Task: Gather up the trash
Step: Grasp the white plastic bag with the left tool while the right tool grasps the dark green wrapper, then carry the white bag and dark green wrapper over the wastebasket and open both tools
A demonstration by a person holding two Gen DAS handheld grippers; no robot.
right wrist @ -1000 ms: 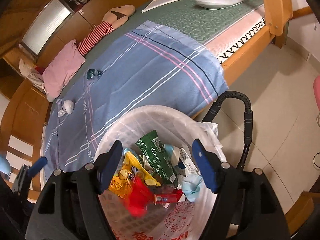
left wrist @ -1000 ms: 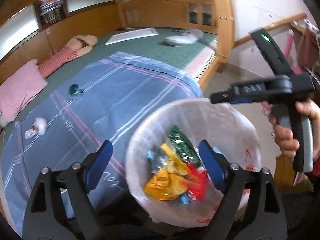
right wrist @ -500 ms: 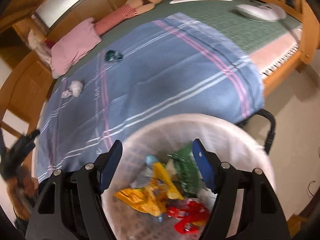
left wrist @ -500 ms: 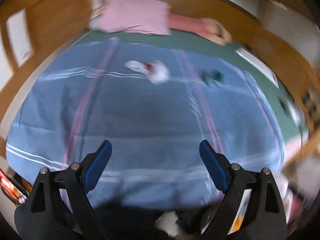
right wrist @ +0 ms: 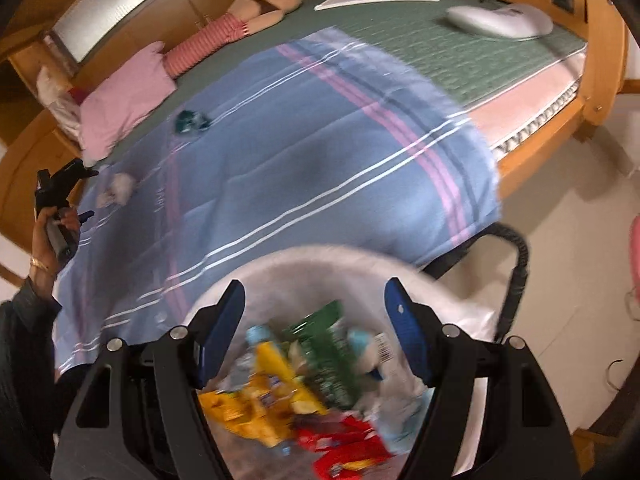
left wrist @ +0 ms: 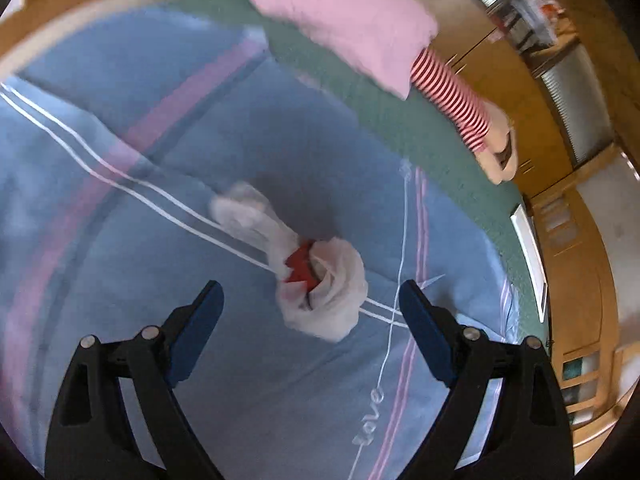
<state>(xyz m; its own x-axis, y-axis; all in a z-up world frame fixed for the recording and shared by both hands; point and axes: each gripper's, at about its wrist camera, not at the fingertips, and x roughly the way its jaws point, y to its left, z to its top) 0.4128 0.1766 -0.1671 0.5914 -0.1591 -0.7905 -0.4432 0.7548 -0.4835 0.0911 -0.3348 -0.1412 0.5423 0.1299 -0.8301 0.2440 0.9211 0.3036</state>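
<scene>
Left tongs: my left gripper (left wrist: 310, 302) stands wide open with nothing in it, its blue padded fingers (left wrist: 198, 332) either side of the crumpled white tissue wad with a red scrap (left wrist: 320, 284), not touching it
Tissue wad: soft, creased and lumpy, a long twisted tail running off to the upper left; it lies on the blue cotton blanket with pink and white stripes (left wrist: 120, 208), near the pillow-end edge of the bed
Blanket: smooth weave, shallow folds, the word "love" stitched in white thread close to my fingers
Right tongs: my right gripper (right wrist: 314, 318) also gapes wide and holds nothing, hanging over the white plastic-lined trash bin (right wrist: 360, 264) at the blanket's near edge
Bin: round rim, thin translucent liner, holding glossy yellow, green and red wrappers (right wrist: 276, 384)
Other trash: a small crumpled teal wrapper (right wrist: 190, 122) on the blanket toward the puffy pink pillow (right wrist: 120, 112)
Bed: a green patterned mat (right wrist: 460, 52) in a varnished wooden frame (right wrist: 600, 76)
</scene>
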